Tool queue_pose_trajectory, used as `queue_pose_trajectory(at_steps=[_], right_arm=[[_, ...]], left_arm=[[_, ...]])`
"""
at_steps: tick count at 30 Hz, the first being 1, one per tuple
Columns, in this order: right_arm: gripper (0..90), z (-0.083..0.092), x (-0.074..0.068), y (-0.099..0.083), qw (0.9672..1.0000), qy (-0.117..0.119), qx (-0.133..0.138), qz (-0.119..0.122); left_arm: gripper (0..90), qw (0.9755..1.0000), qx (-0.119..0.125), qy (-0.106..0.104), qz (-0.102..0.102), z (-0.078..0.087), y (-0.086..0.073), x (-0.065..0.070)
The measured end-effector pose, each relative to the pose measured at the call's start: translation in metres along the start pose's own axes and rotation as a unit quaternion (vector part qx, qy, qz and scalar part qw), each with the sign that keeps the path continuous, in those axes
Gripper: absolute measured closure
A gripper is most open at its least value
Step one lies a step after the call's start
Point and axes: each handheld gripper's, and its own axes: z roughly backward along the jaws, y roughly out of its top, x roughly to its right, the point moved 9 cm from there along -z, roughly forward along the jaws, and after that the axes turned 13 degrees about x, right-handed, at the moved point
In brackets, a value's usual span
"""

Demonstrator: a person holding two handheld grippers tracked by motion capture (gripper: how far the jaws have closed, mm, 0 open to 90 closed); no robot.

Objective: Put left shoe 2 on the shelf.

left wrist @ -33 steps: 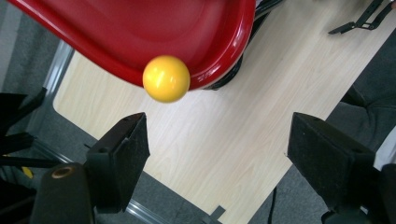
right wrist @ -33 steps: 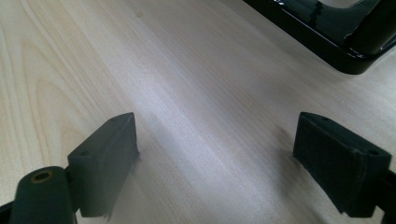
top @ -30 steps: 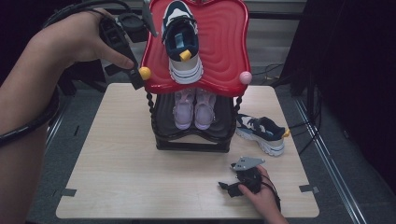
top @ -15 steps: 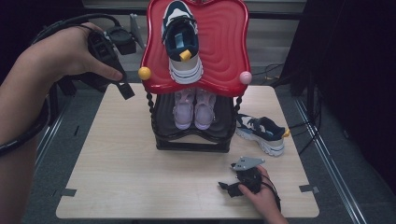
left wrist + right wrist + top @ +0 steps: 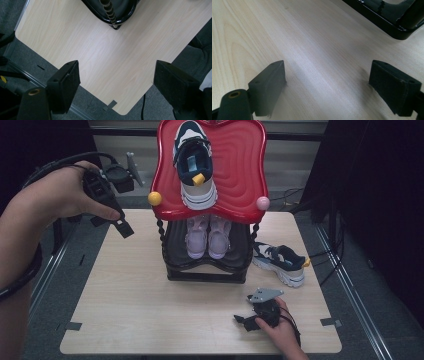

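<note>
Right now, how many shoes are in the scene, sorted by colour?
Navy and white sneakers: 2, one on the red top shelf, one on the table right of the rack.
Pale pink sneakers: 2, a pair side by side on the black lower shelf.
Total: 4 shoes.

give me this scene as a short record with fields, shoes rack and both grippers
rack: red top shelf over black lower shelf, on the table
top shelf: one navy and white shoe
lower shelf: pair of pale pink shoes
table: second navy shoe, right of the rack
left gripper: above the table's left edge, jaws open, empty
right gripper: low at the table's near edge, jaws open, empty
</note>
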Motion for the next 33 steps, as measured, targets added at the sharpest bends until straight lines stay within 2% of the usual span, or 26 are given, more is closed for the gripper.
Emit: queue_pose_trajectory(at_steps=[6, 13, 23, 30, 33], right_arm=[[13.3, 0.000, 0.000, 0.000, 1.0000, 0.000, 0.000, 0.000], [13.3, 0.000, 0.000, 0.000, 1.0000, 0.000, 0.000, 0.000], [13.3, 0.000, 0.001, 0.001, 1.0000, -0.001, 0.002, 0.001], [13.3, 0.000, 0.000, 0.001, 1.0000, -0.001, 0.002, 0.001], [13.3, 0.000, 0.000, 0.001, 1.0000, -0.001, 0.002, 0.001]], left_arm=[[20.9, 1.0000, -0.006, -0.001, 0.005, -0.009, -0.016, 0.000], [21.0, 0.9998, -0.016, -0.001, 0.013, -0.021, -0.029, 0.001], [21.1, 0.9993, -0.029, -0.012, 0.021, -0.042, -0.044, 0.004], [21.0, 0.9992, -0.024, -0.021, 0.023, -0.056, -0.053, 0.007], [21.1, 0.9991, -0.029, -0.019, 0.026, -0.064, -0.059, 0.007]])
